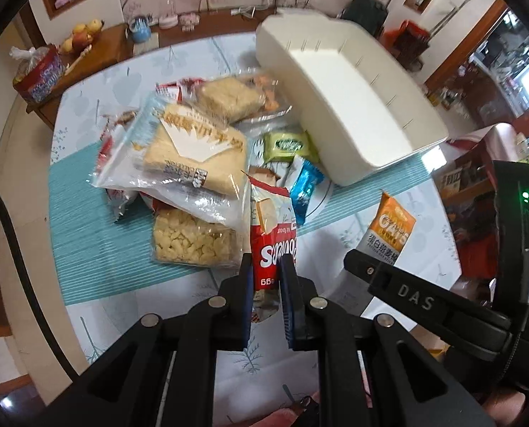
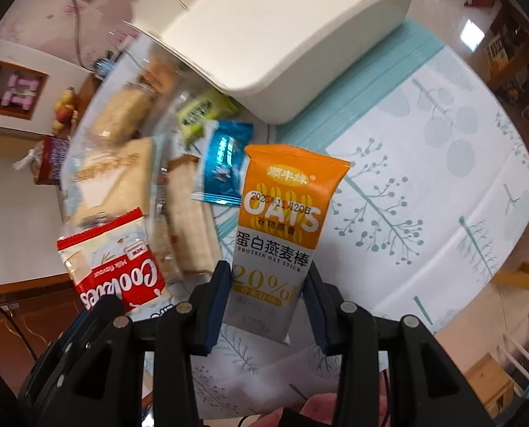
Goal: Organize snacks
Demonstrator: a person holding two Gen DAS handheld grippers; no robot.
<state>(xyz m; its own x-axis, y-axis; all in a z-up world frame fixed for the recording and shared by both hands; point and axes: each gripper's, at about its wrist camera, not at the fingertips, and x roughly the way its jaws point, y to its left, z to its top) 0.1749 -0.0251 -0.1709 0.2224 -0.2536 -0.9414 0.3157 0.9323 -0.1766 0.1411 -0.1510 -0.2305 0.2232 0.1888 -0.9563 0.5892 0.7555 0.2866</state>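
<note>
With the snack pile near an open white bin (image 1: 353,114) on the far side, the left gripper (image 1: 267,270) clamps a red cookie pack (image 1: 273,249) and the right gripper (image 2: 268,284) clamps an orange oat stick (image 2: 282,231), both lifted, likely for binning.

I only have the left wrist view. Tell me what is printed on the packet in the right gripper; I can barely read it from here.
Observer: The orange oat stick packet reads OATS and Protein Oat Stick, with 20% lower down.
Operator: Confirm the right gripper's hold on it.
Observer: The right gripper has a finger on each side of the packet's lower half, which stands upright above the table.
Operator: Report the left gripper's packet as seen from that side.
Observer: The left gripper pinches the red cookies packet; its face shows Milk Flavour above the brand lettering.
</note>
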